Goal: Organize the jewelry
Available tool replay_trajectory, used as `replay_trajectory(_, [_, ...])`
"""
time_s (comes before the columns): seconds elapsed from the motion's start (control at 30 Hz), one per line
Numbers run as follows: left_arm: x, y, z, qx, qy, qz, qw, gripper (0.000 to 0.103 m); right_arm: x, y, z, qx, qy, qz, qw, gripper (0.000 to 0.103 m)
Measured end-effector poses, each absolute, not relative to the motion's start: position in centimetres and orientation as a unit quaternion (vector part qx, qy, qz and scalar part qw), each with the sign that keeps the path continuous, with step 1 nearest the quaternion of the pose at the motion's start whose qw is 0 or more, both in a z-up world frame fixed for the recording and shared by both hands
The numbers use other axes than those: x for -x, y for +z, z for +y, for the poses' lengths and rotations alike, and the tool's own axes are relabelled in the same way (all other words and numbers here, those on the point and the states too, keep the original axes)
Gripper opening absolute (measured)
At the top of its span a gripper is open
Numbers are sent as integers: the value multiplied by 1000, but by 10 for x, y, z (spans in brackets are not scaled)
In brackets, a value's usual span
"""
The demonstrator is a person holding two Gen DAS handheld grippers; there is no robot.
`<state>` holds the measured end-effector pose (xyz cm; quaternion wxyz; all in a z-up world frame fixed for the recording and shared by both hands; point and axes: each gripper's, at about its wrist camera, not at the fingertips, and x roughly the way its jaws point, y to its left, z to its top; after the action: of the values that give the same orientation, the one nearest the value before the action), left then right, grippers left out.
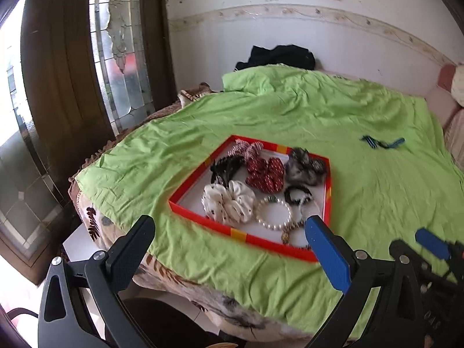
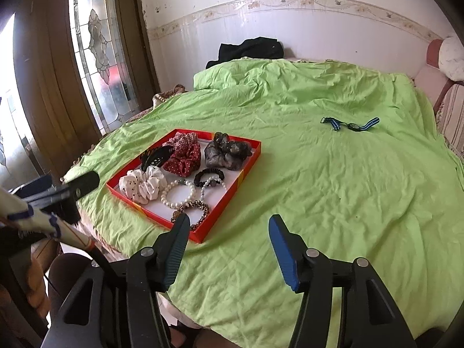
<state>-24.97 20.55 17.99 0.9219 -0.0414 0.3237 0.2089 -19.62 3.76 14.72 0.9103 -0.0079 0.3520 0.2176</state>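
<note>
Red-rimmed tray (image 2: 246, 161) sits on the green bedsheet (image 2: 333, 203) near the left edge of the bed and already holds most of the lot: white dotted scrunchie (image 2: 142, 185), red dotted scrunchie (image 2: 185, 156), grey sheer scrunchie (image 2: 226, 150), black claw clip (image 2: 155, 155), pearl bracelet (image 2: 177, 192), leopard-print bracelet (image 2: 191, 211) in the near corner. One stray: striped-strap watch (image 2: 349, 124), lying flat on the sheet well apart from the tray, toward the far right. Right gripper (image 2: 229, 249) hovers over bare sheet just right of the tray corner, jaws parted, nothing between them. Left gripper (image 1: 229, 246) hangs over the tray's near rim, jaws wide, also empty. My read: next step is fetching the watch with the right gripper, since it's on that side. Approach along the sheet, line the jaws across the case or the strap right beside it, not the strap's loose end, which will flop. Press down lightly; the sheet is soft and wrinkled and may bunch into the grip. Free spot in the tray looks like the right side near the black hair tie (image 2: 208, 175).
</note>
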Motion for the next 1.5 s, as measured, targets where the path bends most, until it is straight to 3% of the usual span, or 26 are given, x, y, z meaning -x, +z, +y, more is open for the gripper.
replay_trajectory(1.5, [244,146,207,56,166,369,913,103,195,127,47,25,195,383,903,68])
